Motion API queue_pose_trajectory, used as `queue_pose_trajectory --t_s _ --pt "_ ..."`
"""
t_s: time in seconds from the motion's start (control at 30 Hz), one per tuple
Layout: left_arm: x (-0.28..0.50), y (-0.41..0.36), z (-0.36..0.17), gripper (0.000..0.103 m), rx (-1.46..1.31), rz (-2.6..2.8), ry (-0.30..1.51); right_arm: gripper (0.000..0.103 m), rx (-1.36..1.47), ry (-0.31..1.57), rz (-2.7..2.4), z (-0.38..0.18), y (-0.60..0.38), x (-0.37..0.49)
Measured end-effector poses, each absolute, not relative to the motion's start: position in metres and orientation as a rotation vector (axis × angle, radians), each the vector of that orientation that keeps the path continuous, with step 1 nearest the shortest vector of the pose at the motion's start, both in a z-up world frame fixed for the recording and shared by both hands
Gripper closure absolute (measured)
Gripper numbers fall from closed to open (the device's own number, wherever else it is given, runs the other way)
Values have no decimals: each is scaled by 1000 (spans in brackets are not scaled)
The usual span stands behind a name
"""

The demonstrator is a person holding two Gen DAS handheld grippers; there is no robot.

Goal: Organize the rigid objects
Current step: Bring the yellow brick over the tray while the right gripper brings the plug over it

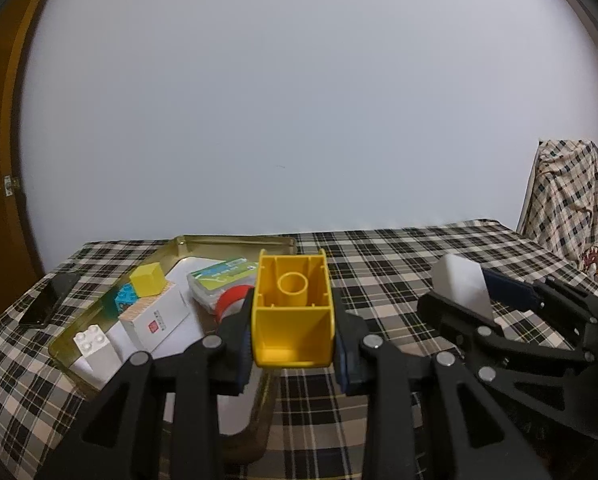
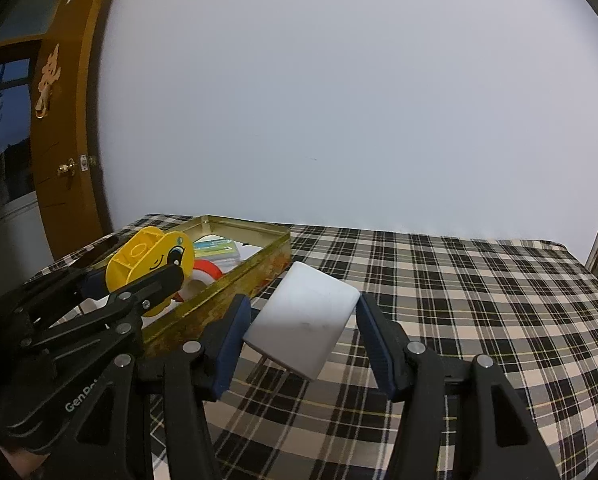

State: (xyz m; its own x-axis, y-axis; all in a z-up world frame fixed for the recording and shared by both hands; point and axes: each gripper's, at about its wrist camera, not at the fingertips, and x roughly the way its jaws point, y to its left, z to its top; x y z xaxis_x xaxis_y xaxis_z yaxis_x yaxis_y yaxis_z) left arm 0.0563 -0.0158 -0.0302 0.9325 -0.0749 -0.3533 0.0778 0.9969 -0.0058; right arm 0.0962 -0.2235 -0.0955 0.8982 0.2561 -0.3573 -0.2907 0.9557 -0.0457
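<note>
— Where's the yellow brick [image 1: 293,316]?
— Clamped in my left gripper [image 1: 293,354], over the gold tin's [image 1: 235,240] near edge.
— And right?
— My right gripper [image 2: 303,330] pinches a white charger [image 2: 303,320], probably, just beside the tin.

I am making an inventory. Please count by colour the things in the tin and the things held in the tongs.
Yellow: 2, block in left tongs, cube in tin
White: 3, charger in right tongs, brick, box
Blue: 1, piece
Red: 1, tape
Green: 1, pack
Total: 8
</note>
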Motion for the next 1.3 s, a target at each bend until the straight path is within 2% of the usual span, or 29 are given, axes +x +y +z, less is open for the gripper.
queue_pose_trajectory --t_s 1.3 --pt "49 58 -31 72 -37 68 368 45 -159 362 406 -102 -147 96"
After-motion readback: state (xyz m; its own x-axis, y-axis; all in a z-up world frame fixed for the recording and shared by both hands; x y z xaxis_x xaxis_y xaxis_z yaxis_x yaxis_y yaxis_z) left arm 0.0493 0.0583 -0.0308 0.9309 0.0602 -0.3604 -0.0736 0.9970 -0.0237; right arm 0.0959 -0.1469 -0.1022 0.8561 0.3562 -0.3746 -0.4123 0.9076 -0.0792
